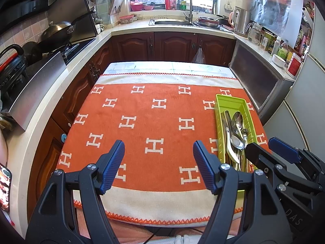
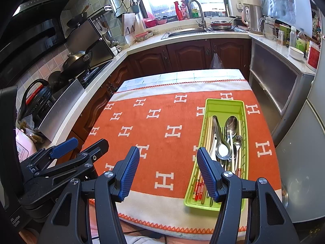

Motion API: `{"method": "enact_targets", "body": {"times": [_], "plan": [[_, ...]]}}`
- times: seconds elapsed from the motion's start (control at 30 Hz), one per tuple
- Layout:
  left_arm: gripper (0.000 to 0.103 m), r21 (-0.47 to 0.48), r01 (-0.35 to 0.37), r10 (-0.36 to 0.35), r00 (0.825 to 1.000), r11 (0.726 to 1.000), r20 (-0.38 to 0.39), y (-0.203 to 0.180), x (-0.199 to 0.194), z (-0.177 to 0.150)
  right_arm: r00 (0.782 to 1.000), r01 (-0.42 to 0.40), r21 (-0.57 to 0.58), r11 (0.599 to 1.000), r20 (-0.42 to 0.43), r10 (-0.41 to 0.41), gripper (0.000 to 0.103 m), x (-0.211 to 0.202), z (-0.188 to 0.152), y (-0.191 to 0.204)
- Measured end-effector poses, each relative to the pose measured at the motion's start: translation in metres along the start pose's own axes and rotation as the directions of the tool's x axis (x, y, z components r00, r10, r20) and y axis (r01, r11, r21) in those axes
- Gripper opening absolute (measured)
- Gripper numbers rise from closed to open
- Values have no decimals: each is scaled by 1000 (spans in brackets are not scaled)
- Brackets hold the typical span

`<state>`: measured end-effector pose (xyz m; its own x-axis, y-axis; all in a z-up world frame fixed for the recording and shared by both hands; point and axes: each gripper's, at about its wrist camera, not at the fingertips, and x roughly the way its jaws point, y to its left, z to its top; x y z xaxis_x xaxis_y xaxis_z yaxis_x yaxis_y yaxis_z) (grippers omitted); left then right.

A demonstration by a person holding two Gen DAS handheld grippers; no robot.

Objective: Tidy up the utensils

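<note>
A lime-green utensil tray (image 2: pixel 224 103) (image 1: pixel 227 99) lies on the right side of an orange blanket with white H marks (image 2: pixel 158 126) (image 1: pixel 154 109). Inside it lie metal spoons (image 2: pixel 231 125) (image 1: pixel 238 120), forks, a ladle-like spoon (image 2: pixel 222 151) and chopsticks (image 2: pixel 199 185), all heaped lengthwise. My left gripper (image 1: pixel 158 154) hovers open over the blanket's near middle with nothing between its blue pads. My right gripper (image 2: pixel 168 161) is open too, empty, just left of the tray's near end. Each gripper shows at the edge of the other's view: the right one (image 1: pixel 262 146), the left one (image 2: pixel 87 142).
The blanket covers a small table with cabinets around it. A stove with a wok (image 1: pixel 56 31) runs along the left counter, a sink (image 1: pixel 172 21) is at the back, and jars and a bowl (image 2: pixel 295 51) line the right counter beside a fridge (image 2: pixel 304 142).
</note>
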<state>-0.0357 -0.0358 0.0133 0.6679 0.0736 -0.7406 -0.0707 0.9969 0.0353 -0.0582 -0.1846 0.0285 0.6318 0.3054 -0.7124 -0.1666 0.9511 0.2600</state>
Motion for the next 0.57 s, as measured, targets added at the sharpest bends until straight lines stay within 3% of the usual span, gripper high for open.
{"method": "enact_targets", "body": {"times": [0.57], "plan": [[68,-1,4,-4,1000,1000,-4,2,2,-5,1000,1,4,1000,-11,-1,60,2,-5,3]]}}
